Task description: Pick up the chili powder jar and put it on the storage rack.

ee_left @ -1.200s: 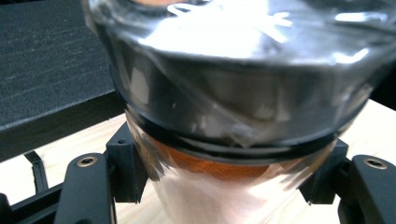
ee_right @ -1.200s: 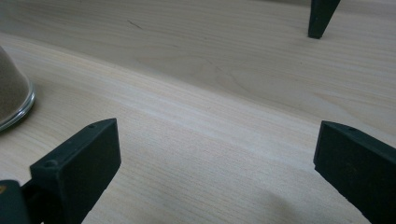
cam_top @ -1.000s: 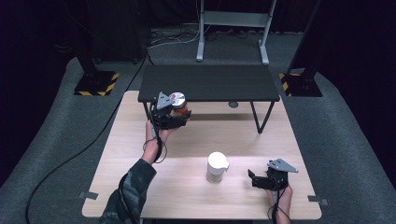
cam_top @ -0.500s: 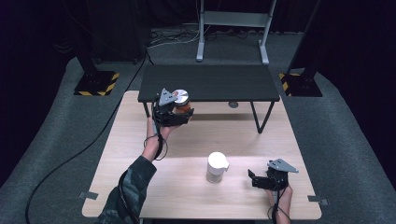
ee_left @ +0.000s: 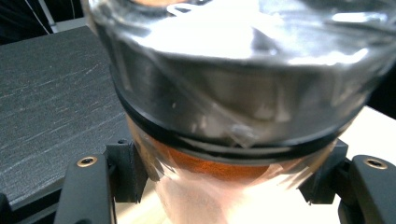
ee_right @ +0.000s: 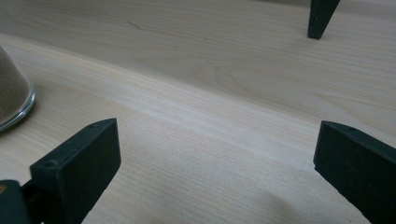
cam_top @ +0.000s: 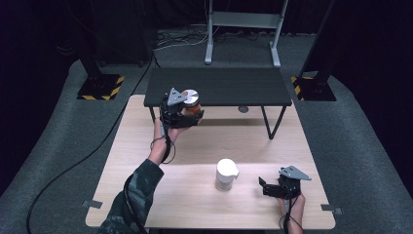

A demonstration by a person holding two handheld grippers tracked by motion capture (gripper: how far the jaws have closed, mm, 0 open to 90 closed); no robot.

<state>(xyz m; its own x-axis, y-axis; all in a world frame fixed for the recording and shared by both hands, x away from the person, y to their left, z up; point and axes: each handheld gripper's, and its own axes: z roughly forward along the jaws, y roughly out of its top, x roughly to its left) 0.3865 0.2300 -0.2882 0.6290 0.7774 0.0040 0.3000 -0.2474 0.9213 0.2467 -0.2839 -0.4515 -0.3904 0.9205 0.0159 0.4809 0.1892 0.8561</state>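
My left gripper [cam_top: 191,115] is shut on a glass jar [cam_top: 190,101] with a silver lid and orange contents, held above the wooden table [cam_top: 146,146] at the front edge of a low black shelf [cam_top: 229,87]. In the left gripper view the jar [ee_left: 233,84] fills the space between the jaws of the left gripper [ee_left: 224,186], lid toward the camera. My right gripper [cam_top: 263,186] rests near the table's front right, open, nothing between its jaws. A white-lidded jar [cam_top: 225,174] stands just left of it; its glass base [ee_right: 11,100] is at the left edge of the right gripper [ee_right: 215,158] view.
The black shelf stands on thin legs [cam_top: 269,124] at the back of the table; one leg tip [ee_right: 321,18] is ahead of the right gripper. Cables and metal stands [cam_top: 243,29] lie on the floor beyond. Bare wood lies between the two hands.
The left gripper and its jar have shifted only slightly by the shelf edge. The right gripper has kept still.
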